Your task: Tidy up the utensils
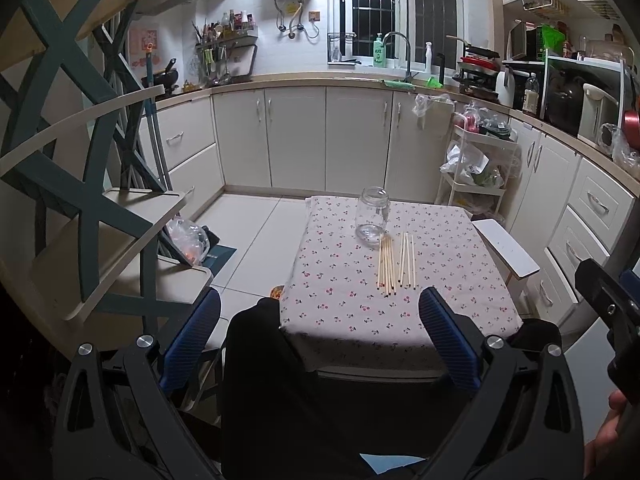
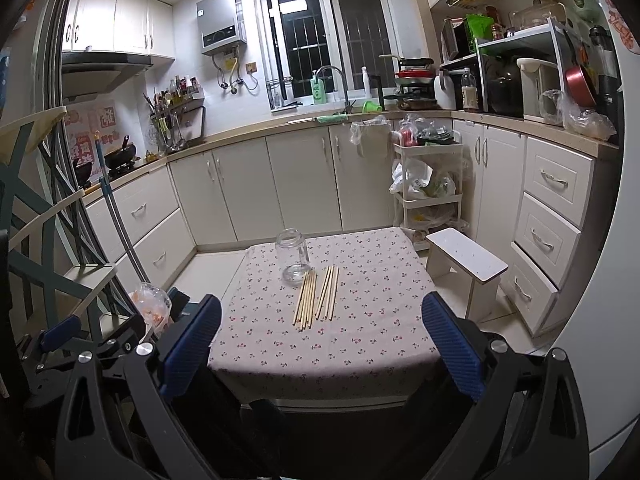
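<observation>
Hovering short of the worktop [image 2: 360,344], the left gripper [image 1: 320,344] and right gripper [image 2: 320,344] hold their fingers apart, empty. Chopsticks [image 2: 316,298] lie mid-cloth, untouched; just beyond stands the jar [image 2: 293,255]. Next: reach in and pinch a stick.

Room dimly lit from overhead; ceiling lamp reflected in dark window [image 2: 294,4]. Strong fisheye bending and black vignetting at edges. Tablecloth [image 1: 440,280] evenly lit, near edge shadowed. Focus acceptable throughout.

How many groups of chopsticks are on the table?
2: a larger bundle just in front of the glass jar, and a smaller bundle beside it to the right. Individual sticks overlap, so they can't be counted exactly.
</observation>
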Available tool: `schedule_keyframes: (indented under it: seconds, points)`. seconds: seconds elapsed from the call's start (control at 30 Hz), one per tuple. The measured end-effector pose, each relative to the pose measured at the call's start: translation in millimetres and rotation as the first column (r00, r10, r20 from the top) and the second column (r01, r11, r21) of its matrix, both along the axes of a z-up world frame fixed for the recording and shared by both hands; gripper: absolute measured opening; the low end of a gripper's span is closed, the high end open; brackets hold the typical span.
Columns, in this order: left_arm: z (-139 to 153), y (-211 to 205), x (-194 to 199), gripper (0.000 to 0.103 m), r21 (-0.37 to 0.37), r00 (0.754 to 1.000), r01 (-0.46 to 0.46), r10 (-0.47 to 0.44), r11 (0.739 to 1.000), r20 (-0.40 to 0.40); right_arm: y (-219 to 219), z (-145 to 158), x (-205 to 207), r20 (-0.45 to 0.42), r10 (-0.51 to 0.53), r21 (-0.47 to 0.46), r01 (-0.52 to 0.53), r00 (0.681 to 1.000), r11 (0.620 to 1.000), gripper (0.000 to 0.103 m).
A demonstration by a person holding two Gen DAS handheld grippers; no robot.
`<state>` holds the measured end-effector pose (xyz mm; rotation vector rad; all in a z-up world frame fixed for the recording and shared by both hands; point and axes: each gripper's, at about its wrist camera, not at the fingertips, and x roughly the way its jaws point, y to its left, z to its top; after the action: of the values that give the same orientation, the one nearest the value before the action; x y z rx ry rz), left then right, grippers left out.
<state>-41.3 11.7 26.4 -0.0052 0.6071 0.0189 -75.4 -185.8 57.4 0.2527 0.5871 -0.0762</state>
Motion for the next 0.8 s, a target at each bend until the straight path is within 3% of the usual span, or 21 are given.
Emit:
schedule_keyframes:
  seconds: [0.8]
  points:
    - [-1.2, -2.1, -5.4, 0.095, -0.008, 1.000, 0.008, -0.008, 1.000, 0.002, 7.5, 4.7, -3.2, 0.015, 0.010, -0.005, -0.010, 1.000, 1.000, 0.096]
